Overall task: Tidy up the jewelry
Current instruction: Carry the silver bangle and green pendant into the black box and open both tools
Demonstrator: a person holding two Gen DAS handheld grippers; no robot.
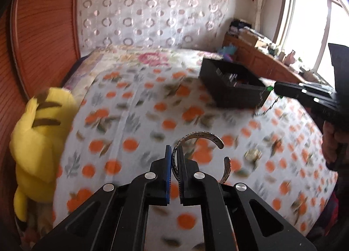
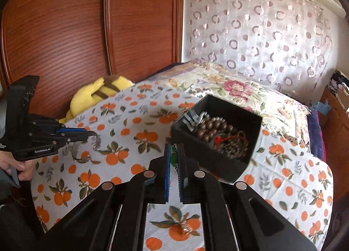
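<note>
Your left tongs [image 1: 174, 153] pinch the stiff, slippery open bangle [image 1: 197, 139] by its band, while your right tongs [image 2: 174, 153] clamp a small green bead piece [image 2: 173, 155], light and loose, just short of the box [image 2: 220, 163].

Readable only: "GenRobot.AI" in white on the black body of the left gripper [image 2: 92, 134], well left of the right jaws. Engraving on the cuff [image 1: 197, 139] too small to read.

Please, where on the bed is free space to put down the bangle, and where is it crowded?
Free: the orange-print cover between the yellow plush toy and the black box, also the floral quilt behind the box. Crowded: inside the box, full of beads, and beside the small gold piece near the silver bangle.
</note>
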